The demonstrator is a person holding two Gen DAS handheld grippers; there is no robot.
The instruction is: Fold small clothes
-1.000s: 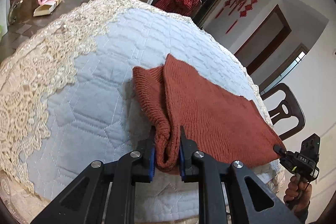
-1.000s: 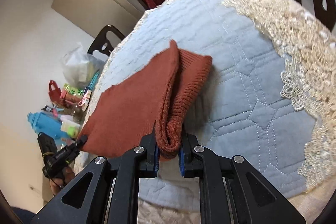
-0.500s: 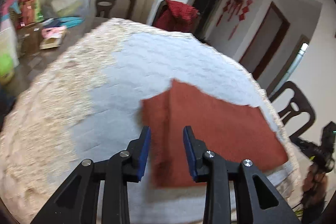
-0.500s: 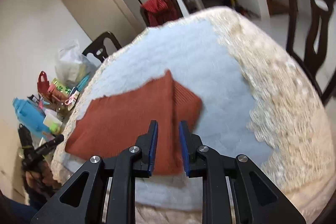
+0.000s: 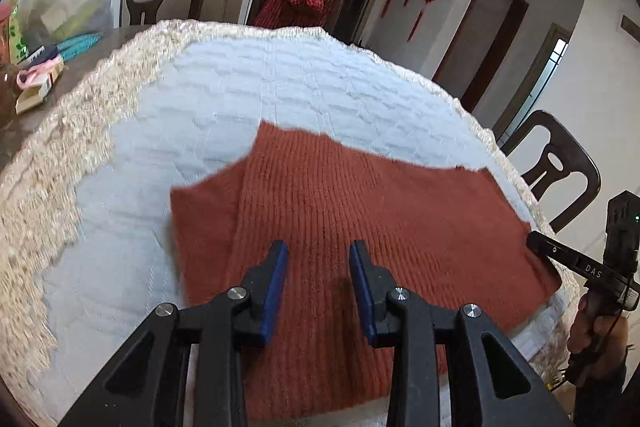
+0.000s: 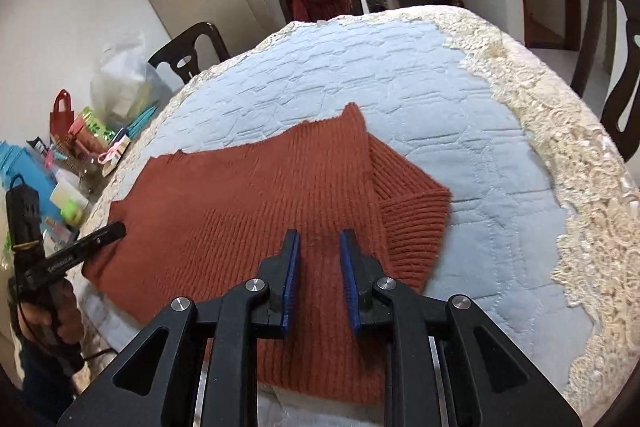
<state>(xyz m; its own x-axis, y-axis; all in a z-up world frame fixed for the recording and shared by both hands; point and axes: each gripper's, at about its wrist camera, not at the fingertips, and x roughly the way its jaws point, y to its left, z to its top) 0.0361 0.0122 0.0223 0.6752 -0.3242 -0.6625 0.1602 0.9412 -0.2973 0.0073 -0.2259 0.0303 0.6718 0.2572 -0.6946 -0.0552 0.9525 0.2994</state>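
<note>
Garment: rust knit (image 5: 360, 227) lies flat on the quilted cloth (image 5: 248, 99), near the table's front edge; one narrower ribbed part (image 6: 412, 215) shows beside a folded panel that overlaps it.
Left gripper (image 5: 318, 267): above the knit, jaws apart, nothing between them, no contact that I can see.
Right gripper (image 6: 318, 259): above the same piece nearer the ribbed part, jaws apart by a narrower gap, empty.
Cross-check: each tool shows in the other's view at the knit's far edge, held in a hand (image 6: 60, 311).
Step in hand (judgement): one fold looks laid; both tools free, likely picking the next pair of grip points.
How to do it well: take two matching corners on one edge, pinch both layers fully so the under layer does not lag, lift level and together, carry over in one sweep, lay edge on edge.
Watch: thick, stretchy knit sags between the grips; keep it lightly taut, not pulled.
Risk: front edge sits close to the table rim; dragging toward the person could slide it off.
Surroundings: lace border (image 6: 560, 131), chairs, clutter (image 6: 72, 155) at one side, well apart from the work.
</note>
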